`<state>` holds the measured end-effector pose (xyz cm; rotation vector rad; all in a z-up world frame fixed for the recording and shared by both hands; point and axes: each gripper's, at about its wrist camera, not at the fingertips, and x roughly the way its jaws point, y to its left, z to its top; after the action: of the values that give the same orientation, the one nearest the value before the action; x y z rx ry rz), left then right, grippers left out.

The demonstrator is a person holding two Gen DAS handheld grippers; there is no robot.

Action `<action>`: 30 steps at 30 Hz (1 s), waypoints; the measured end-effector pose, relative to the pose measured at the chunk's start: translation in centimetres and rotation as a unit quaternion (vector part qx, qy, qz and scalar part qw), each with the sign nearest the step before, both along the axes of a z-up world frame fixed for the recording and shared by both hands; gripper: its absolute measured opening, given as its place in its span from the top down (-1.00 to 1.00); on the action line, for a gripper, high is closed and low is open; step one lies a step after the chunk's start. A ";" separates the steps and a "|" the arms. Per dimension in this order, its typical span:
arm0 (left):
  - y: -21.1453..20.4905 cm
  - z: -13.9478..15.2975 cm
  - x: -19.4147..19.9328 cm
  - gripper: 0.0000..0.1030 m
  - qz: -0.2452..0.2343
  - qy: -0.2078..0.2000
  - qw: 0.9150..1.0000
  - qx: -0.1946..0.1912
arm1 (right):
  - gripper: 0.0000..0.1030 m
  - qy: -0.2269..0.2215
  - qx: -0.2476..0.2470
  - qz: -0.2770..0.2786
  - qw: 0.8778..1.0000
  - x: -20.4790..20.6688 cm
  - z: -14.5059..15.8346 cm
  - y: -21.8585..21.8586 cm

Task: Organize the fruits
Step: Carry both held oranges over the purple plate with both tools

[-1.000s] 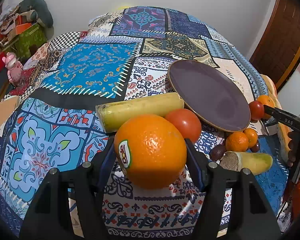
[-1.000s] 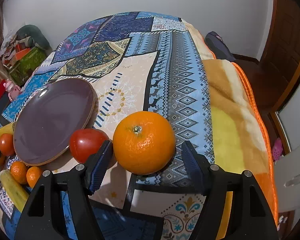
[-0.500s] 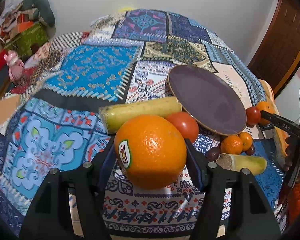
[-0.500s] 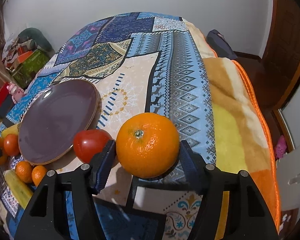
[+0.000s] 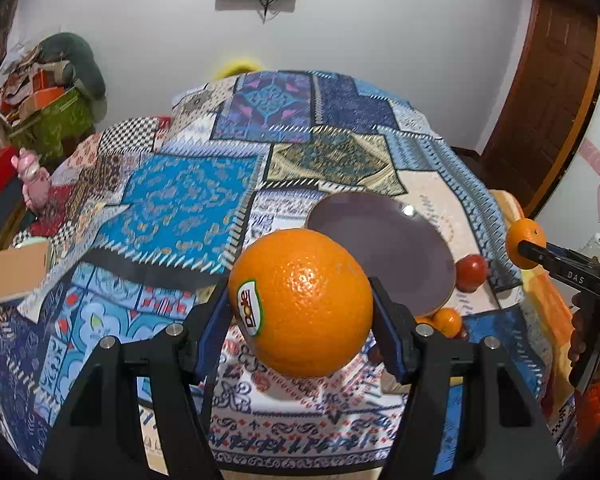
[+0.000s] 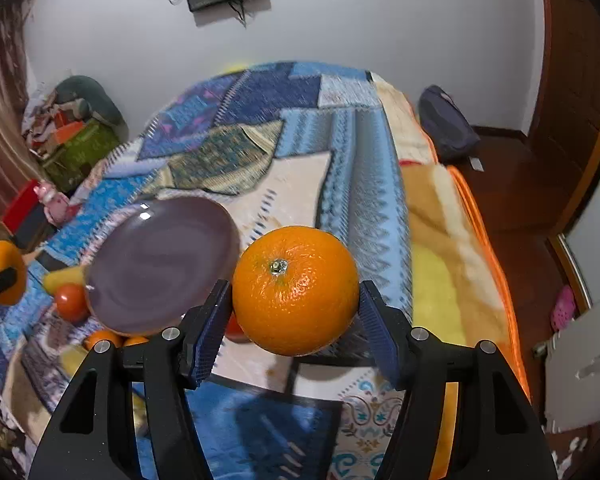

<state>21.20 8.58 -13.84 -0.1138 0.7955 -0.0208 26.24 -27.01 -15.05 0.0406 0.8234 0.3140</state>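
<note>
Nearest the left wrist camera, the left gripper (image 5: 302,310) is clamping a large round orange with a white brand sticker (image 5: 300,302) between its blue pads, the fruit hanging clear of the patchwork bedspread (image 5: 180,204). Nearest the right wrist camera, the right gripper (image 6: 296,308) is gripping a second round orange with its stem scar facing up (image 6: 296,290); its jaws have just been closing, and the pads are now pressing on both flanks of the fruit, which is likewise off the cloth. The deciding relation: the flat round purple plate (image 5: 396,256) is lying beyond and to the right of the left gripper, and beyond and to the left of the right gripper (image 6: 160,272), so it is sitting between the two hands; which hand is nearer I cannot tell. Being round, neither orange has a long axis to align. Beside the plate, a red tomato (image 6: 71,301) and a yellow banana (image 6: 62,278) are lying at its left edge in the right view, and a second red tomato (image 5: 471,271) at its far right in the left view. Small mandarins (image 5: 447,322) near the plate's near rim are largely hidden behind the held fruit and fingers, so their number is unclear.
</note>
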 end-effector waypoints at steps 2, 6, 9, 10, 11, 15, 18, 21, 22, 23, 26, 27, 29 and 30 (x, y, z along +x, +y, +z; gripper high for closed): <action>-0.5 0.8 0.3 -0.25 -0.005 -0.009 1.000 0.006 | -0.17 -0.009 0.009 0.006 1.000 0.0 0.8 0.5; -1.2 1.9 0.9 -0.25 -0.011 -0.023 1.000 0.011 | -0.17 -0.022 0.019 0.019 0.999 0.1 1.6 1.7; -1.7 2.4 1.6 -0.25 -0.010 -0.029 0.999 0.013 | -0.17 -0.025 0.026 0.031 0.999 0.3 1.8 2.9; -1.8 2.6 1.9 -0.25 -0.009 -0.030 0.999 0.015 | -0.17 -0.025 0.029 0.035 0.999 0.4 1.8 3.3; -1.9 2.6 2.3 -0.25 -0.009 -0.031 0.999 0.016 | -0.17 -0.025 0.032 0.038 0.998 0.4 1.8 3.6; -2.4 2.7 3.7 -0.25 -0.012 -0.031 0.999 0.012 | -0.17 -0.025 0.041 0.050 0.998 0.8 1.7 5.2; -2.8 2.3 5.0 -0.25 -0.017 -0.025 0.999 0.011 | -0.17 -0.023 0.044 0.061 0.997 1.2 1.5 6.4; -3.1 1.8 6.1 -0.25 -0.020 -0.016 1.000 0.011 | -0.17 -0.020 0.046 0.069 0.996 1.8 1.1 7.6; -3.2 1.6 6.4 -0.25 -0.021 -0.014 1.000 0.013 | -0.17 -0.019 0.045 0.072 0.996 2.1 0.9 8.0; -3.4 1.4 6.8 -0.25 -0.023 -0.012 1.000 0.015 | -0.17 -0.016 0.045 0.074 0.996 2.3 0.7 8.2; -3.7 0.5 7.9 -0.25 -0.032 -0.005 0.999 0.021 | -0.17 -0.009 0.043 0.078 0.996 3.0 0.0 9.0; -3.8 0.2 8.2 -0.25 -0.033 -0.002 0.999 0.022 | -0.17 -0.006 0.041 0.079 0.996 3.2 -0.2 9.2; -3.9 -0.5 8.8 -0.25 -0.036 0.005 0.999 0.023 | -0.17 0.000 0.034 0.081 0.996 3.7 -0.9 9.7; -4.0 -0.9 9.2 -0.25 -0.037 0.010 0.999 0.025 | -0.17 0.002 0.031 0.082 0.996 3.9 -1.2 9.8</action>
<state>30.39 4.58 -14.74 -0.0377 0.8187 -0.0698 30.18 -17.17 -16.21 0.0329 0.8220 0.4940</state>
